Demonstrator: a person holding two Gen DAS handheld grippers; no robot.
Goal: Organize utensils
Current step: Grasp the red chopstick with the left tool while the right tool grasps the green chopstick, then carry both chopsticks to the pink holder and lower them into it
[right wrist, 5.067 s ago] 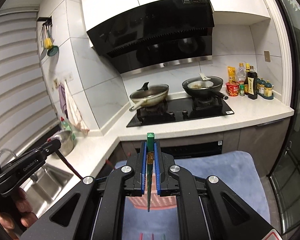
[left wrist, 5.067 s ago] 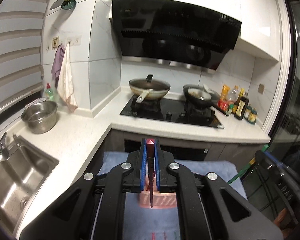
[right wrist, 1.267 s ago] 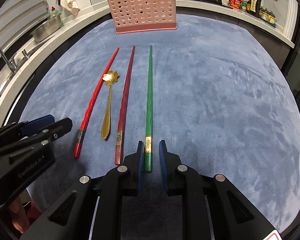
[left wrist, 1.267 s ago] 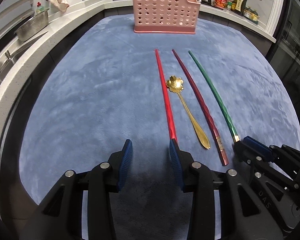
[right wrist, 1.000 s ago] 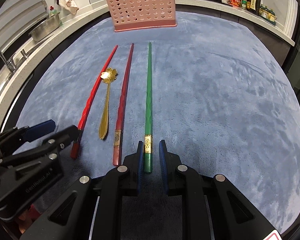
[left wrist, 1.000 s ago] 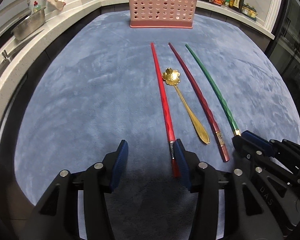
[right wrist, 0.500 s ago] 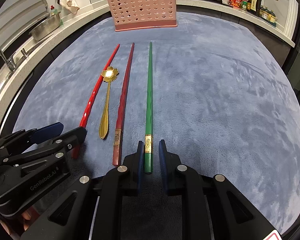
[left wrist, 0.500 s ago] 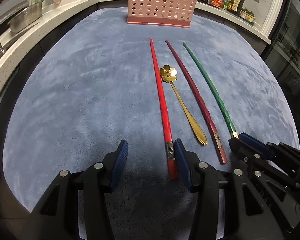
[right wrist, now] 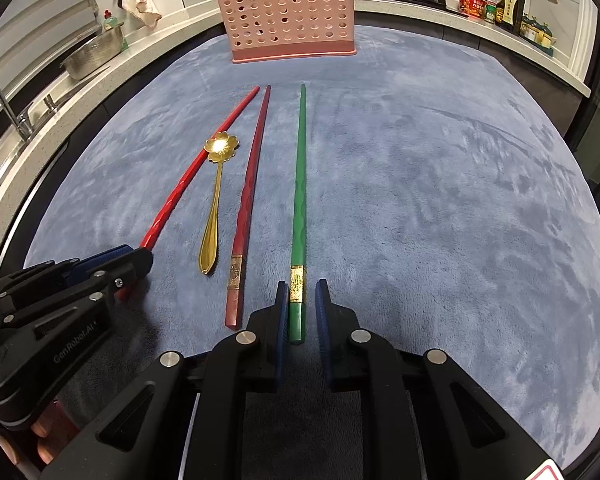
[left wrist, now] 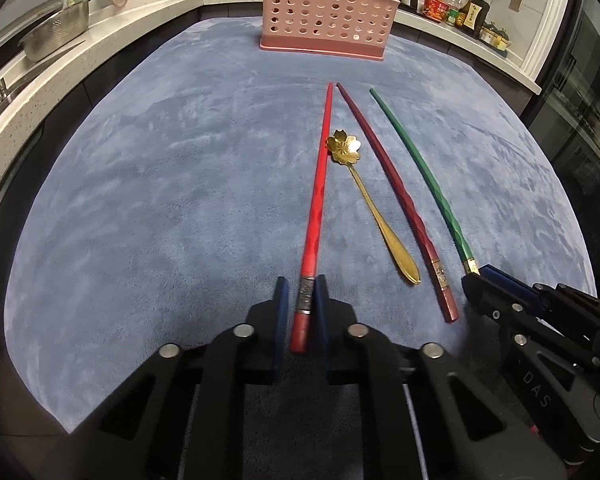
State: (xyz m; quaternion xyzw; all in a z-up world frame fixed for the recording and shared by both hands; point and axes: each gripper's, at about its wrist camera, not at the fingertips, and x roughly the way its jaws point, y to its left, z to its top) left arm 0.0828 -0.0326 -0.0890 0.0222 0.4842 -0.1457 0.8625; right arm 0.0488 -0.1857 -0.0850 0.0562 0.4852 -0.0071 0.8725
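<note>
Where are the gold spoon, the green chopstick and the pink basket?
gold spoon (left wrist: 345,147), left wrist view, flower-shaped bowl.
green chopstick (right wrist: 299,200), right wrist view, mid shaft.
pink basket (right wrist: 284,12), right wrist view, perforated front wall.

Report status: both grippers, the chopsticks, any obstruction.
Left gripper straddles red chopstick, jaws narrow, grip unconfirmed. Right gripper straddles green chopstick, small gaps showing. Gold spoon and dark red chopstick lie between. Pink holder unobstructed.

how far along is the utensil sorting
Partly done: the pink perforated holder already has some utensils standing in it. In hand: left gripper straddles the bright red chopstick, right gripper the green chopstick; neither is lifted. Left: the dark red chopstick and gold flower spoon.
</note>
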